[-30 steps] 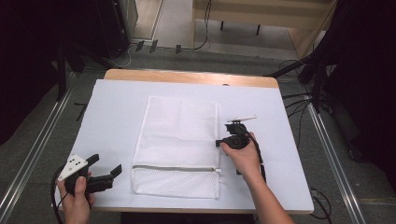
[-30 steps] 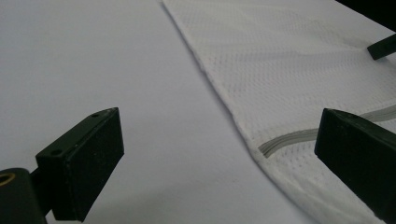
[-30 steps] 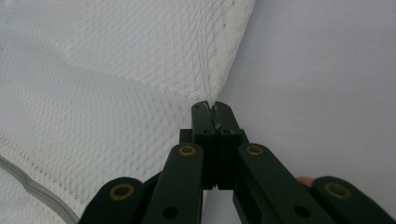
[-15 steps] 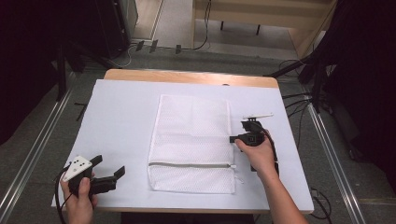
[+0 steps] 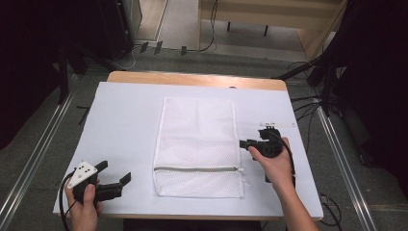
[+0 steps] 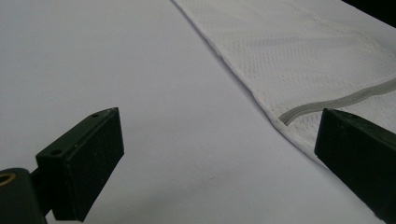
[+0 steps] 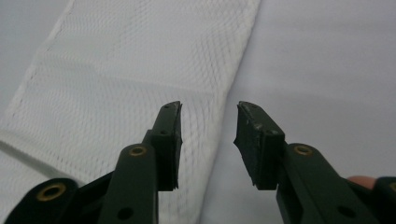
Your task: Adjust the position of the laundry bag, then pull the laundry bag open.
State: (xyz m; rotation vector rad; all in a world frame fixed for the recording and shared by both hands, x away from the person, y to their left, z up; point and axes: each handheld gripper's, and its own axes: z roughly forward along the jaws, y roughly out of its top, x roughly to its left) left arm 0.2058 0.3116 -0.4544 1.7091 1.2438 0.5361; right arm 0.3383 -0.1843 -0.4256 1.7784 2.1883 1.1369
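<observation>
Mesh bag (image 5: pixel 198 147) flat on the middle of table (image 5: pixel 125 125), zip end near the person. Right gripper (image 5: pixel 246 143) just opening, jaws apart over bag's edge, gripping nothing. Left gripper (image 5: pixel 115 180) wide open, well apart from bag.

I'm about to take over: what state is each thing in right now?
Mesh laundry bag: flat on the table, zipper closed, nothing gripping it.
Right gripper: jaws just opened, parted over the bag's right edge, nothing between them.
Left gripper: jaws wide open, empty, off to the bag's left.
Table: white cover lying smooth.
</observation>
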